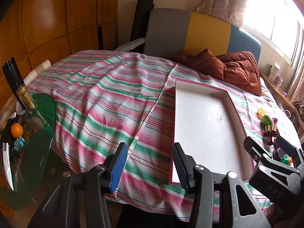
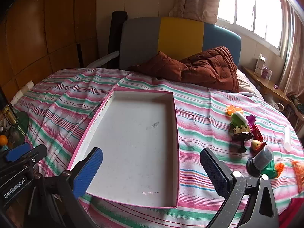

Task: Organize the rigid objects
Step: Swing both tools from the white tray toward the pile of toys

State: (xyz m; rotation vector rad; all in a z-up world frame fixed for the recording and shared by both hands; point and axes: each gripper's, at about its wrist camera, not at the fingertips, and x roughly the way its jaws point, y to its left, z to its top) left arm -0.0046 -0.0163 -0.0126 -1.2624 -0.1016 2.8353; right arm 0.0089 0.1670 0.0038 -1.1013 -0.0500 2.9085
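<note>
Plainly, one shallow white tray [image 2: 136, 144] with a pink rim lies flat on the striped bedspread [image 2: 199, 102], nothing inside it but a few scuff marks.

Just right of the tray, apart from it, sits a loose cluster of small toys [image 2: 247, 131] on the bedspread: one orange star-shaped piece [image 2: 232, 108]; one green and white piece [image 2: 239, 118]; one dark stemmed stand [image 2: 242, 137]; one grey-lidded jar [image 2: 260, 160] tipped on its side; the exact count of the rest I cannot tell; the left gripper [image 1: 149, 168] hovers over the bedspread at the tray's near left corner, jaws spread, holding nothing; the right gripper [image 2: 152, 170] hangs over the tray's near end, jaws spread wide, also holding nothing; one rust-brown quilt [image 2: 205, 68] is bunched by the headboard [image 2: 180, 38]; off the bed's left side, one green glass table [image 1: 38, 133] carries one orange [image 1: 16, 130].
</note>
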